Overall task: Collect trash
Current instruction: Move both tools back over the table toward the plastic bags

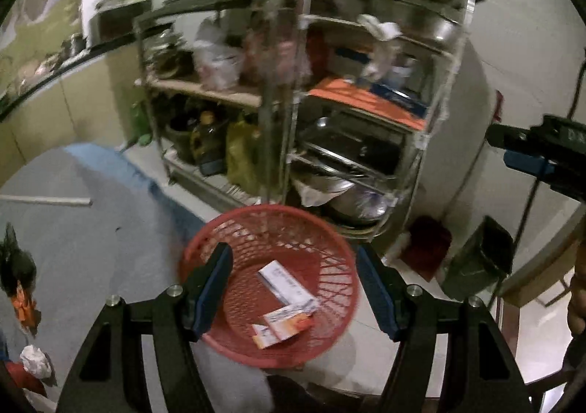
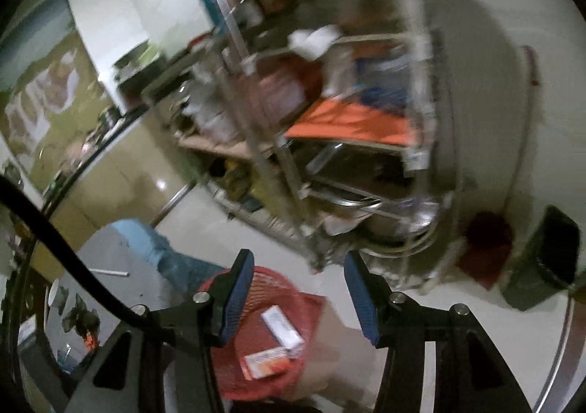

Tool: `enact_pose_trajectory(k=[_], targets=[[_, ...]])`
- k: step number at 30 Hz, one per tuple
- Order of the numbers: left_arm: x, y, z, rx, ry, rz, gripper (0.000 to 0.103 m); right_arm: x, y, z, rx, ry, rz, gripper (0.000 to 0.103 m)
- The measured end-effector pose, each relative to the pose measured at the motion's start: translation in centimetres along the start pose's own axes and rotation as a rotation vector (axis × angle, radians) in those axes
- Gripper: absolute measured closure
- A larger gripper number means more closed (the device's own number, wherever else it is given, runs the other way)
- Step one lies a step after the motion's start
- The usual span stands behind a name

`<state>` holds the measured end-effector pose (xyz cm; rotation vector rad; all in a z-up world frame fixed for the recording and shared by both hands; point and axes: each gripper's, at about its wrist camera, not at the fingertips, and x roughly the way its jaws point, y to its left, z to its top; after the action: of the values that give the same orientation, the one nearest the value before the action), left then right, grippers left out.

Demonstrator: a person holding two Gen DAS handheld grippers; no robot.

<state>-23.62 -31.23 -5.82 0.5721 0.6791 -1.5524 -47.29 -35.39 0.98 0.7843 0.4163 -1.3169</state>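
A red mesh basket stands on the pale floor in front of my left gripper, which is open and empty above it. Inside lie a white carton and an orange-and-white carton. In the right wrist view the same basket sits low between my open, empty right gripper's fingers, with the white carton and orange carton in it. A crumpled white paper and an orange-black scrap lie on the grey mat at the left.
A metal rack full of pots, bags and bottles stands behind the basket, also in the right wrist view. A dark bin and a red cloth sit by the wall at right. The right gripper shows at the right edge.
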Motion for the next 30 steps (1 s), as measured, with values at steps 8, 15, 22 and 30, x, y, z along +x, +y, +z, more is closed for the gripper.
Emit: enact_pose_trajectory(k=[8,15,22,30], targets=[[-4.1,-5.1,0.2,0.081,-0.053,0.108,0.031,-4.6,-4.5,0.9,-0.017,-0.062,0.105,0.048],[-7.9,-3.0,-2.6,0.036,-0.03,0.296,0.031,-3.6,-4.4,-1.0,-0.073,-0.007,0.264,0.048],[-15.7,7.8,-10.0,-0.223,0.017,0.575,0.03,0.3,2.3,-4.9,-0.185,0.149,0.434,0.048],[-24.7,20.8,-21.3,-0.494,0.114,1.024,0.03,4.0,16.6,-10.3,-0.392,0.378,0.638,0.048]])
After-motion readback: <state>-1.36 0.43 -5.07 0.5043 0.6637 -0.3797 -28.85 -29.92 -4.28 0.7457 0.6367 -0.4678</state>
